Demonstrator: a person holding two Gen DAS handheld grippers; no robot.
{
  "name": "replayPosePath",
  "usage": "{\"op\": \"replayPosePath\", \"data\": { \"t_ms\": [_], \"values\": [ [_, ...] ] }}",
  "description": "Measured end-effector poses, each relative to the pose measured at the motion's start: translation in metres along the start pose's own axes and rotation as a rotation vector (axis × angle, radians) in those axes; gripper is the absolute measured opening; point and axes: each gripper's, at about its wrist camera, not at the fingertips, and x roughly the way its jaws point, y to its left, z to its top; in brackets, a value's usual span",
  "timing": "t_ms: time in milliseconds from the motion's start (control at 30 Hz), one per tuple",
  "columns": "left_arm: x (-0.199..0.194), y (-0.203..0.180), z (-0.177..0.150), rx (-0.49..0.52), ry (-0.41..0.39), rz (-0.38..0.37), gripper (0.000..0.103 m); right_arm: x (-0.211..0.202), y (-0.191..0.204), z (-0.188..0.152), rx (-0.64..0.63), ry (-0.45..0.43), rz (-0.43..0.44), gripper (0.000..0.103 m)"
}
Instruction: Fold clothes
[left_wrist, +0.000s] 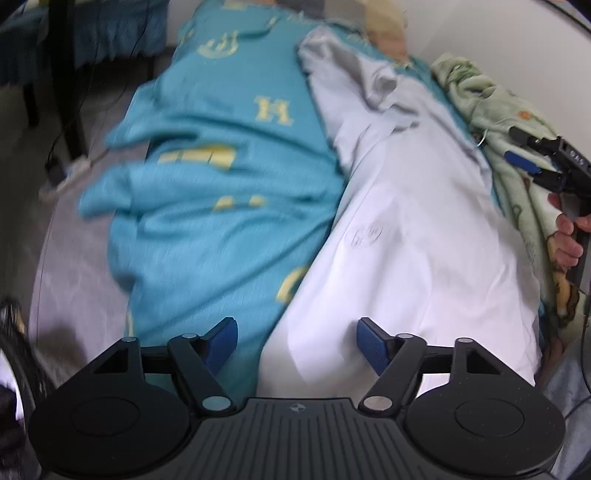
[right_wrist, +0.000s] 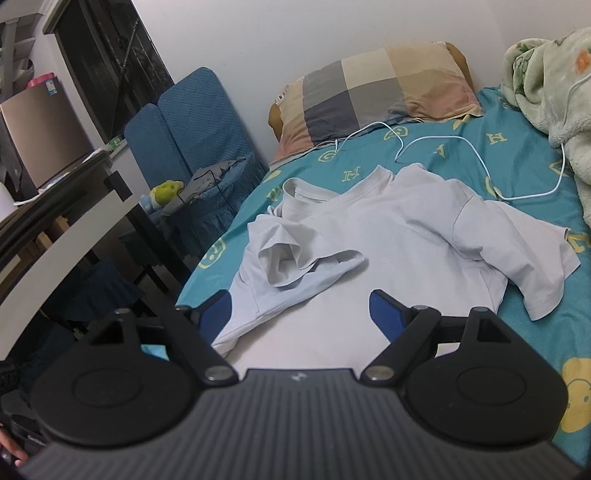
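A white T-shirt (right_wrist: 388, 236) lies spread on the teal bed sheet (right_wrist: 535, 317), collar toward the pillow. Its left sleeve (right_wrist: 291, 254) is crumpled inward and its right sleeve (right_wrist: 524, 251) lies flat. My right gripper (right_wrist: 301, 314) hovers open over the shirt's lower part with nothing between its blue pads. In the blurred left wrist view the T-shirt (left_wrist: 406, 240) runs up the right half, and my left gripper (left_wrist: 297, 343) stands open above its near edge where cloth meets sheet (left_wrist: 221, 147). The right gripper (left_wrist: 515, 146) shows there at the right edge, held by a hand (left_wrist: 567, 236).
A checked pillow (right_wrist: 376, 85) lies at the head of the bed. A green fleece blanket (right_wrist: 554, 92) is bunched along the wall side. A white cable (right_wrist: 480, 155) loops over the sheet beyond the shirt. A table (right_wrist: 74, 214) and blue chair (right_wrist: 192, 122) stand left of the bed.
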Motion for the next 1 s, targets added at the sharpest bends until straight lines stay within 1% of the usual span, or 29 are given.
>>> {"op": "replayPosePath", "data": {
  "t_ms": [33,100,133,167,267,400,467,500,567,633,667,767,800,867,900,933,967,1000],
  "values": [
    [-0.001,0.001,-0.003,-0.005,0.018,0.001,0.056,0.000,0.000,0.000,0.003,0.001,-0.002,0.084],
    [-0.007,-0.007,-0.006,0.014,0.041,-0.003,0.027,-0.001,-0.001,0.000,0.011,0.002,-0.004,0.084],
    [-0.013,-0.015,-0.006,0.040,0.044,0.001,0.017,-0.001,-0.001,0.000,0.015,0.001,-0.003,0.084],
    [-0.018,-0.025,-0.006,0.068,0.047,0.005,0.004,-0.003,-0.001,0.000,0.017,-0.001,-0.003,0.084],
    [-0.038,-0.073,-0.006,0.201,0.033,0.035,0.004,-0.008,-0.002,0.001,0.023,-0.011,-0.004,0.084],
    [-0.065,-0.155,-0.014,0.404,0.010,0.054,0.003,-0.016,-0.005,0.003,0.036,-0.027,-0.008,0.084],
    [-0.066,-0.198,-0.022,0.486,0.009,0.081,0.003,-0.022,-0.006,0.005,0.047,-0.035,-0.004,0.084],
    [-0.062,-0.214,-0.025,0.508,0.014,0.085,0.003,-0.024,-0.007,0.006,0.053,-0.039,0.002,0.084],
    [-0.044,-0.241,-0.033,0.514,0.037,0.073,0.004,-0.028,-0.008,0.008,0.064,-0.047,0.010,0.084],
    [-0.015,-0.258,-0.042,0.518,0.076,0.068,0.004,-0.031,-0.010,0.009,0.078,-0.053,0.021,0.084],
    [0.003,-0.263,-0.047,0.515,0.098,0.078,0.004,-0.032,-0.011,0.010,0.086,-0.054,0.026,0.084],
    [0.054,-0.265,-0.059,0.472,0.174,0.098,0.004,-0.035,-0.014,0.009,0.100,-0.046,0.039,0.084],
    [0.065,-0.264,-0.060,0.459,0.197,0.106,0.004,-0.037,-0.016,0.009,0.104,-0.041,0.048,0.084],
    [0.072,-0.262,-0.056,0.421,0.199,0.100,0.005,-0.039,-0.017,0.008,0.112,-0.033,0.066,0.084],
    [0.068,-0.261,-0.053,0.387,0.182,0.077,0.009,-0.040,-0.017,0.009,0.114,-0.032,0.077,0.084],
    [0.064,-0.260,-0.051,0.360,0.160,0.060,0.015,-0.040,-0.017,0.009,0.114,-0.034,0.088,0.084],
    [0.058,-0.260,-0.049,0.342,0.137,0.055,0.026,-0.040,-0.015,0.009,0.110,-0.036,0.096,0.084],
    [0.051,-0.260,-0.048,0.327,0.108,0.060,0.033,-0.038,-0.014,0.010,0.104,-0.038,0.104,0.084]
  ]
}}
